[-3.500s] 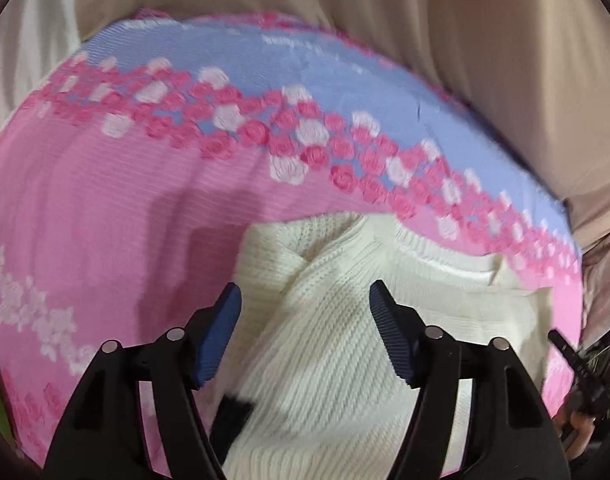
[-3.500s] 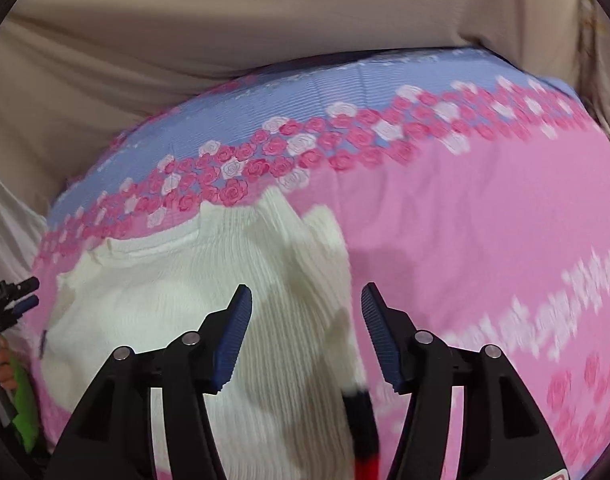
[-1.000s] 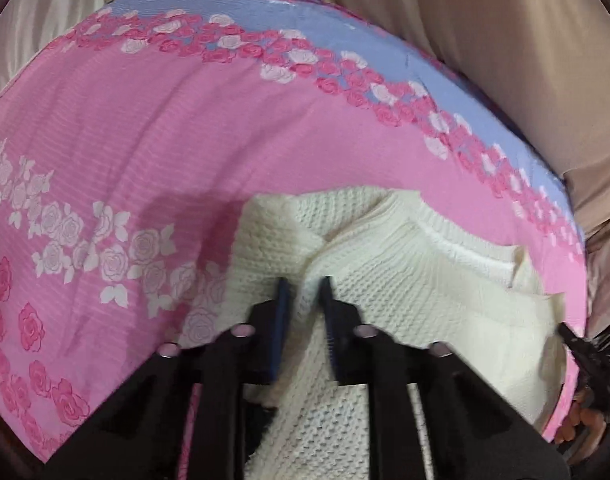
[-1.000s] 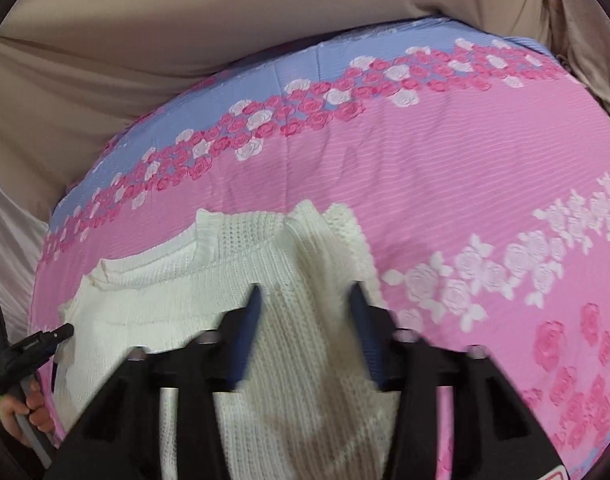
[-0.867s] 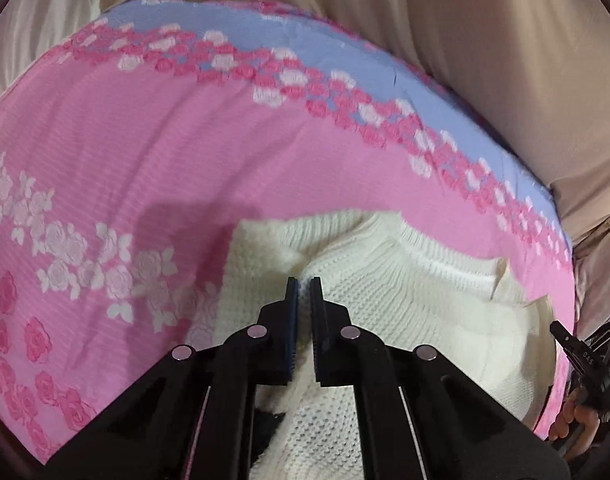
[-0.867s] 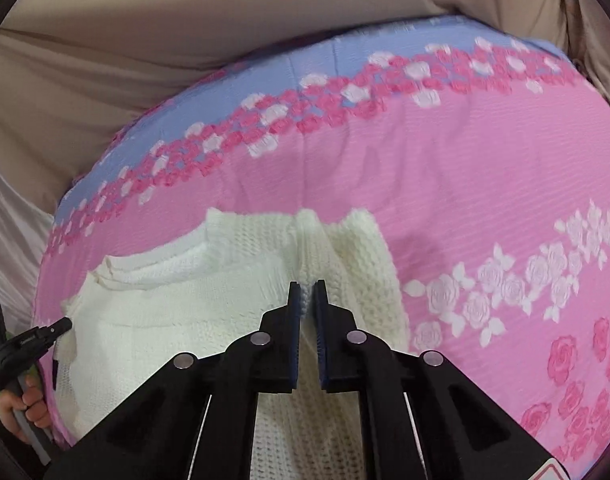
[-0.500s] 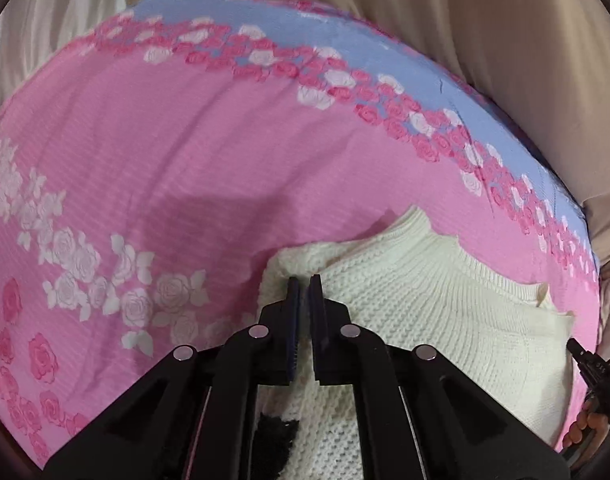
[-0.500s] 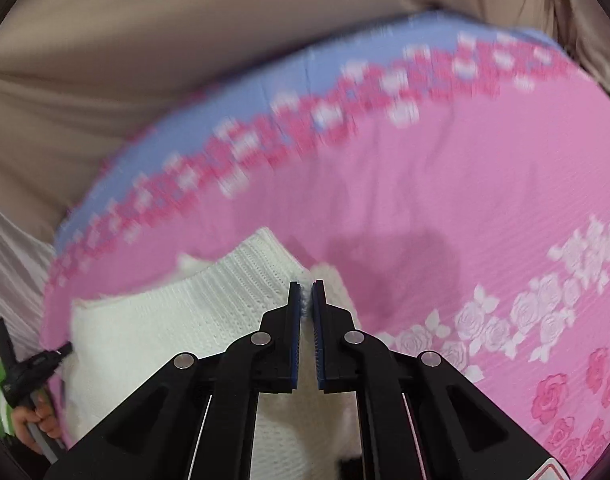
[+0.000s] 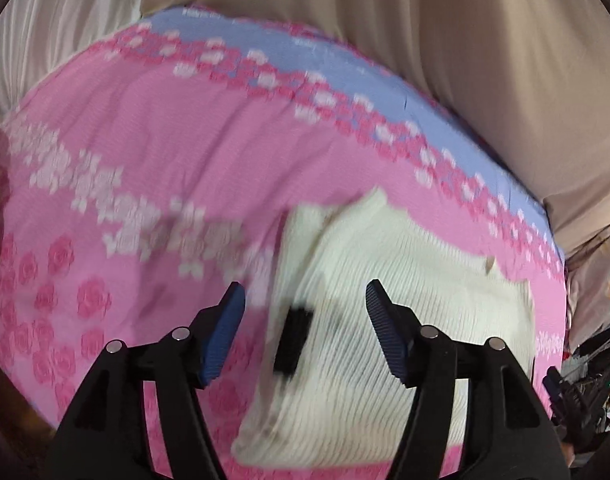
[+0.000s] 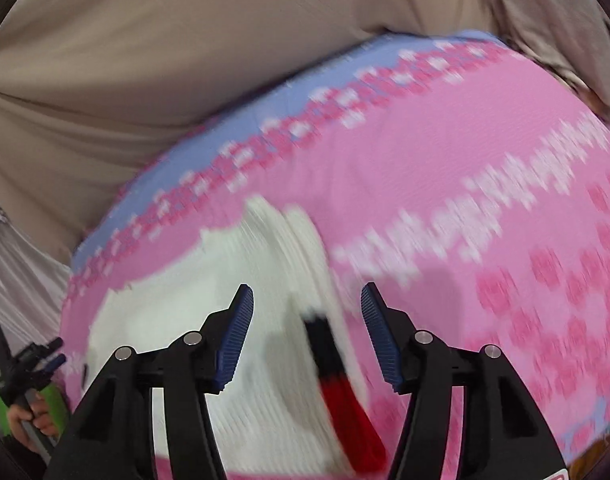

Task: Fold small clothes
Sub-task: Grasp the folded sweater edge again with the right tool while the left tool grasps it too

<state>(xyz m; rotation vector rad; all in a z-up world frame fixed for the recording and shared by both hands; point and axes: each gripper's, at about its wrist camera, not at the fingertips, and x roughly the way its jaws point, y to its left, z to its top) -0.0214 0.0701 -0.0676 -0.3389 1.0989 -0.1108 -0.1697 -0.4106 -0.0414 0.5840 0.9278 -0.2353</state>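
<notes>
I count one sweater point(image 9: 405, 312), cream knit, lying on the pink bedspread point(image 9: 165, 152); it runs lengthwise away from me, neck end far. My left claw point(image 9: 301, 336) has just been opening and hangs released over its left edge, gripping nothing. My right claw point(image 10: 305, 332) has opened likewise, empty above the sweater's point(image 10: 233, 300) right edge.

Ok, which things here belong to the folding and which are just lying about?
In the job:
- white knit sweater, lying on the bedspread
- left gripper, jaws just opened, gripping nothing
- right gripper, jaws just opened, gripping nothing

Just there:
- pink rose-print bedspread
- beige sheet behind it
</notes>
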